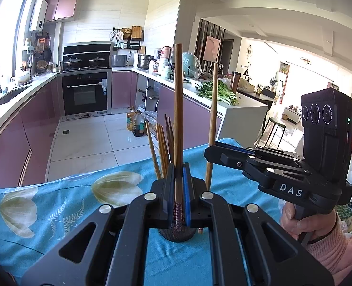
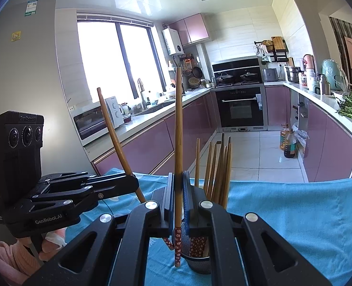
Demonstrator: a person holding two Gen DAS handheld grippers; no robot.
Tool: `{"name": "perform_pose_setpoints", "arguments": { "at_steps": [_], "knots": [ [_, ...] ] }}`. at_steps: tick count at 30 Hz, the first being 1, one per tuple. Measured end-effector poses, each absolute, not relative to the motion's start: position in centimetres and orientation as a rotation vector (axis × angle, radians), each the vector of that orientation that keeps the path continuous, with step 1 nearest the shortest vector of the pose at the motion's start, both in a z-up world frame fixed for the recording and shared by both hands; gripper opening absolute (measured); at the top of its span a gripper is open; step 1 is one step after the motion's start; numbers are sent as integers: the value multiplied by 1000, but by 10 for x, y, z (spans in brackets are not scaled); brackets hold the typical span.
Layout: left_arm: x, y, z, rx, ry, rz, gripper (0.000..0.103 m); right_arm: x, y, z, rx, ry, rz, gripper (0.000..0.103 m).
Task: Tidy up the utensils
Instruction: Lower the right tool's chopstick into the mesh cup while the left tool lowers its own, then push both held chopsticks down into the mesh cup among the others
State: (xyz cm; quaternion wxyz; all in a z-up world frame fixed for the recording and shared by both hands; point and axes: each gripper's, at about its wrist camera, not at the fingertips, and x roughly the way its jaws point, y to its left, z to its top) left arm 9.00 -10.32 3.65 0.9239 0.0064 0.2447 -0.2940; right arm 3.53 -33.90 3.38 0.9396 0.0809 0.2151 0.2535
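Two chopsticks, one clamped upright in each tool: left gripper pinches its chopstick over the mesh holder mid-table; right gripper grips another. Light, stiff, slippery sticks, best taken low near the patterned ends.

This is a lived-in home kitchen, opening onto a dining and living area. Pink-fronted cabinets run under a pale countertop along both walls, with a built-in oven below a hob carrying two lidded pans. A sink with a tall tap sits beneath the big window, next to a small countertop oven. A water heater hangs on the tiled wall. Leafy greens lie on the counter, oil bottles stand on the tiled floor, and a fridge stands close by.
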Motion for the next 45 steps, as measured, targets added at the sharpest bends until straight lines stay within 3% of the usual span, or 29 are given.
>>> {"name": "perform_pose_setpoints", "arguments": {
  "at_steps": [45],
  "knots": [
    [78,-105,47,2,448,-619,8,56,-339,37,187,432,471,6]
  ]
}}
